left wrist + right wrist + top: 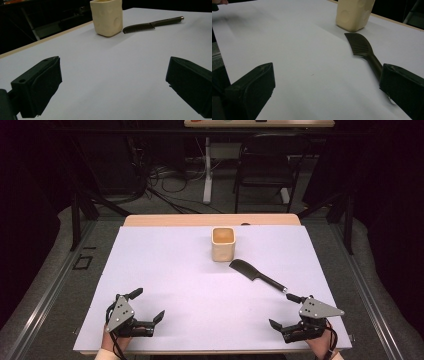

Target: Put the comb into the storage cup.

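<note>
1. High view: I have the left gripper (pixel 145 305) low at the near-left corner of the white table sheet (pixel 165 285), jaws spread wide with nothing between them.
2. The right gripper (pixel 286 311) sits at the near-right corner, released too, jaws apart and empty; its far jaw tip lies just beside the metal end of the black comb (pixel 256 275).
3. The comb lies flat on the sheet, slanting from its toothed head near the cup (pixel 223 244) down toward the right gripper (handle end nearest me).
4. The cream cup stands upright at the far middle of the sheet, close to the far wooden edge of the table (pixel 210 220), with the comb's head just beside it, not touching as far as I can tell.
5. Open room: the whole left and centre of the sheet between the two grippers is bare surface.
6. Right gripper view: the comb's (pixel 362 47) handle runs behind the right-hand jaw, the cup (pixel 354 13) beyond it.
7. Left gripper view: cup (pixel 107 17) and comb (pixel 150 25) sit well ahead, with bare sheet between the jaws.
</note>
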A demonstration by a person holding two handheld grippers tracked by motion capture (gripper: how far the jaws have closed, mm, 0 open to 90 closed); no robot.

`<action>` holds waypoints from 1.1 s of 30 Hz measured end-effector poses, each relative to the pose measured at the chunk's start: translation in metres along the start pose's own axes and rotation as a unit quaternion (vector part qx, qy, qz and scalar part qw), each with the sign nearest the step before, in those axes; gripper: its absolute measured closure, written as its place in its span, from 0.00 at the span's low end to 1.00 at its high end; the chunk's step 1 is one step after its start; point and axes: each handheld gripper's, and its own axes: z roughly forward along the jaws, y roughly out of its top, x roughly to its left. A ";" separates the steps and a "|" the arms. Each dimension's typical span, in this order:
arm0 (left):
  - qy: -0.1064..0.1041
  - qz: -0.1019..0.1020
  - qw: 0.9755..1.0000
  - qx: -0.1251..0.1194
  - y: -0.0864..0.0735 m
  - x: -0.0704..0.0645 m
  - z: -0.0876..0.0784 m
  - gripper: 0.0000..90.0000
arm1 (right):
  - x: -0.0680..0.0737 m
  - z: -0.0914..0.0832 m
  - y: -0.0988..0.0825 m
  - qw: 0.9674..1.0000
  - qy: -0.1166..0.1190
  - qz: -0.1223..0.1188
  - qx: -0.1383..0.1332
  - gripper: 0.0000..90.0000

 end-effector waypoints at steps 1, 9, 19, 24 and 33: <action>0.001 0.002 1.000 0.001 0.000 0.000 0.000 0.01 | 0.000 0.000 0.000 1.000 0.000 0.000 0.000 0.00; 0.000 0.004 1.000 0.004 0.001 0.000 0.003 0.00 | -0.003 0.003 0.003 1.000 0.012 0.001 0.012 0.00; -0.004 0.007 1.000 0.010 0.000 0.000 0.004 0.00 | -0.006 0.013 0.010 0.999 0.010 -0.005 0.033 0.02; -0.004 0.008 1.000 0.010 0.000 0.000 0.004 0.00 | -0.009 0.016 0.012 0.999 0.013 -0.004 0.044 0.01; -0.005 0.010 1.000 0.012 0.000 -0.001 0.004 0.00 | -0.015 0.021 0.013 0.998 0.010 -0.005 0.055 0.01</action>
